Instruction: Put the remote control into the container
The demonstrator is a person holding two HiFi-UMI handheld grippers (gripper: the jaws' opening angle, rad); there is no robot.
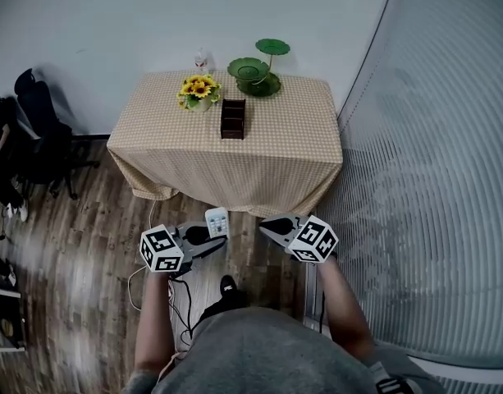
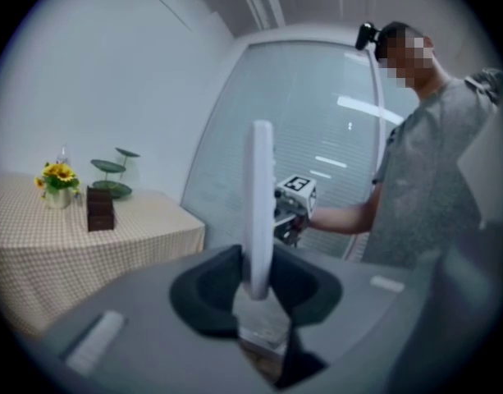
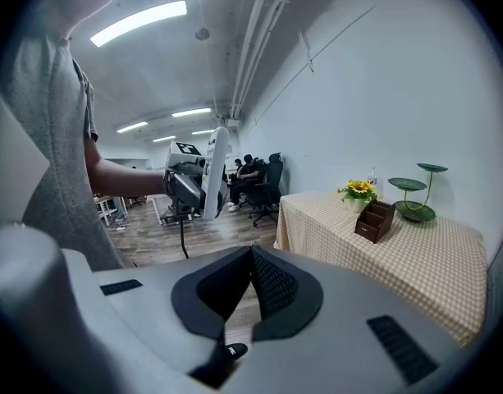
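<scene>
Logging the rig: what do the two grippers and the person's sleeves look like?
Both the left gripper and right gripper have grey bodies, black-lined jaws, and a white cube with black square markers. The person wears a grey short-sleeved shirt.

The tablecloth (image 1: 235, 167) is matt checked fabric. The container (image 1: 232, 119) looks like dark wood. The remote control (image 1: 217, 222) is smooth white plastic.

The remote control (image 1: 217, 221) is white, the container (image 1: 232, 118) dark brown, the tablecloth (image 1: 292, 154) beige-checked.
</scene>
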